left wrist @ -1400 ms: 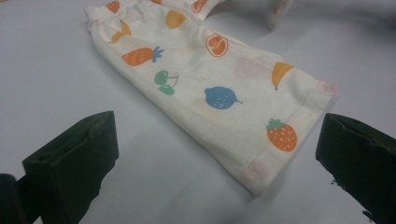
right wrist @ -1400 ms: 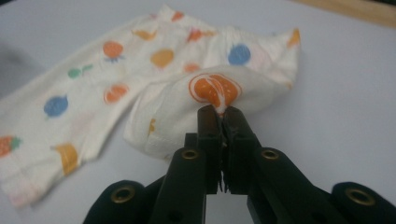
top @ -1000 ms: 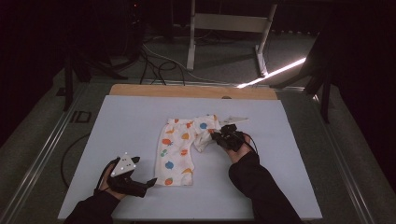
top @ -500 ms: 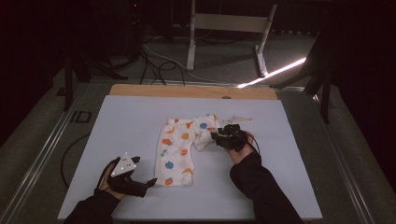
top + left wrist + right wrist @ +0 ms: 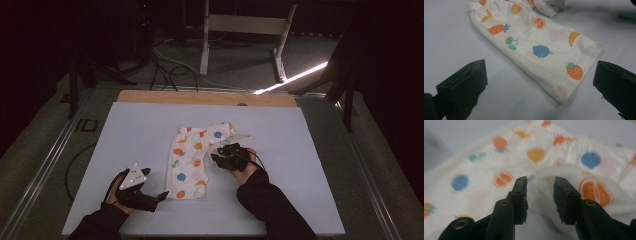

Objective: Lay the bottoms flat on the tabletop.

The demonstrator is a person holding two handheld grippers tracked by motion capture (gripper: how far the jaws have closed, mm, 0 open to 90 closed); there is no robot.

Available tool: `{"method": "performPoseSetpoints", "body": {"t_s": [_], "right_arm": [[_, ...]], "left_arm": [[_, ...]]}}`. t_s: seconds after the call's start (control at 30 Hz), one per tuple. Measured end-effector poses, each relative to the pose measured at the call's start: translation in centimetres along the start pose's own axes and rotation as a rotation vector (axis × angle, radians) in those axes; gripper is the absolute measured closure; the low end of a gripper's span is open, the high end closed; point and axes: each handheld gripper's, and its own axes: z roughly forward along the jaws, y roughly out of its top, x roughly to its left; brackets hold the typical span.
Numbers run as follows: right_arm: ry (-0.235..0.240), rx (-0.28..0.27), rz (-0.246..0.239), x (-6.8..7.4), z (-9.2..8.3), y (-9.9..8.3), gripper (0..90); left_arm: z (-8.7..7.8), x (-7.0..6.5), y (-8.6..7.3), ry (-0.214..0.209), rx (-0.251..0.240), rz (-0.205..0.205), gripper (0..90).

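Shorts (image 5: 192,162), a small white pair printed with fruit, lie near the middle of the high view on the pale bench (image 5: 310,150), waistband toward the top of the frame and one leg running down toward the lower centre. The other leg looks bunched or folded over at centre right, where the right tongs (image 5: 216,157) sit against it.

In the right gripper view the right tongs (image 5: 539,185) stand with a narrow gap between the jaws, and a raised fold of the cloth (image 5: 544,176) lies just in front of and between the tips. They are not clenched; they look poised to pinch that fold, and I cannot tell whether the fabric already touches the pads.

The left tongs (image 5: 161,196) rest at the lower left of the high view, just beside the hem of the outstretched leg and apart from it. In the left gripper view the left tongs (image 5: 540,82) are spread wide and released, with the hem corner (image 5: 564,96) and its strawberry print lying between the jaws farther off.

The step in hand appears to be taking hold of the crumpled leg to spread or fold the garment. The next move calls for the right jaws to close on the raised fold alone, not on the layer beneath, and for the left tongs to advance onto the hem corner to pin or lift it.

Count: one pair of shorts, two tongs, one bench with a wooden strip (image 5: 205,97) along its far edge.
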Motion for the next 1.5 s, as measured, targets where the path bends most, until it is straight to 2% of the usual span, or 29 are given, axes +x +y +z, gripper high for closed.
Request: {"method": "performPoseSetpoints", "body": {"t_s": [0.17,0.23,0.33,0.47,0.57,0.7,0.73,0.83,1.1,1.2,1.3,1.37,1.5], "right_arm": [[-0.062,0.085,-0.002,-1.0,1.5,-1.2,63.3],[-0.078,0.105,0.0,-1.3,2.0,-1.5,67.5],[-0.094,0.108,0.004,-1.6,2.3,-1.5,72.5],[-0.128,0.107,-0.029,-1.5,2.7,-1.3,79.7],[-0.159,0.123,-0.081,-1.0,2.8,-1.2,88.3],[-0.16,0.121,-0.071,-0.9,2.6,-1.0,89.6],[-0.151,0.11,-0.054,-0.9,2.4,-0.9,89.6],[-0.127,0.082,-0.057,-0.9,1.2,-0.8,89.5],[-0.058,-0.01,-0.008,-0.8,-3.6,-1.5,89.3],[-0.045,-0.029,0.008,-0.8,-5.2,-2.4,89.0],[-0.028,-0.037,0.052,-1.0,-6.5,-3.9,88.9],[-0.032,-0.027,0.06,-0.9,-7.0,-4.9,88.8],[0.003,-0.009,0.107,-0.5,-8.0,-6.8,88.9]], "left_arm": [[0.0,0.0,0.0,0.0,0.002,0.004,0.0],[0.1,0.0,0.0,0.0,0.002,0.004,0.0],[0.1,0.0,0.0,0.0,0.003,0.003,0.0],[0.1,0.0,0.0,0.0,0.003,0.004,0.0],[0.0,0.0,0.0,0.0,0.003,0.006,0.0],[0.0,0.0,0.0,0.0,0.0,0.003,0.0],[0.0,0.0,0.0,0.0,0.0,0.002,0.0],[0.0,0.0,0.0,0.0,-0.001,-0.001,0.0],[0.1,-0.1,0.1,0.002,0.002,0.006,0.0],[0.1,-0.1,0.1,0.003,0.002,0.006,0.0],[0.1,-0.1,0.1,0.003,0.004,0.006,0.0],[0.1,-0.1,0.1,0.003,0.007,0.007,0.0],[0.1,-0.2,0.1,0.003,0.004,0.006,0.0]]}}
